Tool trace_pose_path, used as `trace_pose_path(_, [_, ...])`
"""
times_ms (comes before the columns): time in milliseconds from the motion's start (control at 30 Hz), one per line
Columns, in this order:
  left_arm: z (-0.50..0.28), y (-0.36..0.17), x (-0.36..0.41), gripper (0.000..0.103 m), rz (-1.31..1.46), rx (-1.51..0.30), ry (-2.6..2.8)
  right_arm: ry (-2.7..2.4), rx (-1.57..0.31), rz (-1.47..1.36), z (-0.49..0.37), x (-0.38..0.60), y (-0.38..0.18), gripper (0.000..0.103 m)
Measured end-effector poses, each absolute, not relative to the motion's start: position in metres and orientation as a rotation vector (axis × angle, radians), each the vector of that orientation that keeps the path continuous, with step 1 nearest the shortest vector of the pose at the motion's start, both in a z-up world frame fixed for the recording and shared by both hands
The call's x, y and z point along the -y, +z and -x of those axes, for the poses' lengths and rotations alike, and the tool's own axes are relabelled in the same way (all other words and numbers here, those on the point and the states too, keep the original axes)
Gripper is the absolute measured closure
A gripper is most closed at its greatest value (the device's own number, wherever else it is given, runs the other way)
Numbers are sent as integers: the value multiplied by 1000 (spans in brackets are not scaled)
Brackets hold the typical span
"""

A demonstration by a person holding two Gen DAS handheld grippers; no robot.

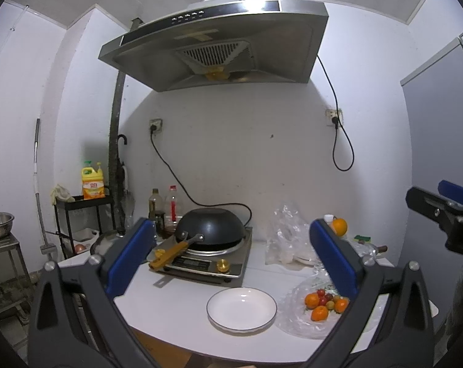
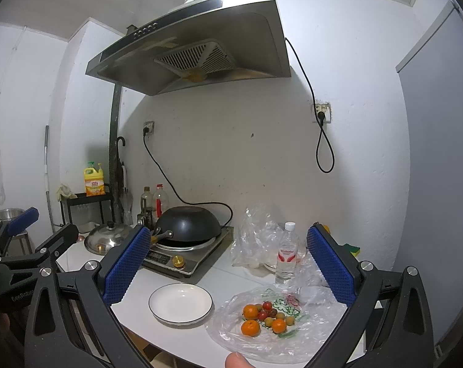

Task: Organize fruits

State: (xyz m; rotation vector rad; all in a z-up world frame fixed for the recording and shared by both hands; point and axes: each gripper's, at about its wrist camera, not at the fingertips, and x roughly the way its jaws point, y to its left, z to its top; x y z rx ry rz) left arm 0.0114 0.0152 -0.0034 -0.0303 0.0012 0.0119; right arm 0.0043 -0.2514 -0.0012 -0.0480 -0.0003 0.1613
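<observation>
Kitchen counter under a range hood (image 1: 213, 46)

A black wok (image 2: 187, 222) sat upside down on the cooker (image 2: 182, 257); a water bottle (image 2: 287, 251), steel lid (image 2: 109, 237) and yellow detergent jug (image 1: 92, 184) stood nearby.

"GenRobot" on left claw (image 2: 20, 220).

Light: cool, fairly bright on the white walls
Shadows: range hood (image 1: 219, 43) darkened the far wall
Distortion: fisheye bent edges, corners black
Focus: sharp centre, soft near grippers
</observation>
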Motion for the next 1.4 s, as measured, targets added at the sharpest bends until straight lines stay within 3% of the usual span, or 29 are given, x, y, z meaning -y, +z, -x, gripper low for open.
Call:
trace_pose_path(633, [-37,-15,-6,1,0,-55,-2,146,-56,43,-26,252,-9,0])
trace_pose_path(1400, [-154,-107,64,1,-97,-340,-146,16,-302,11,-123,316,-93,1])
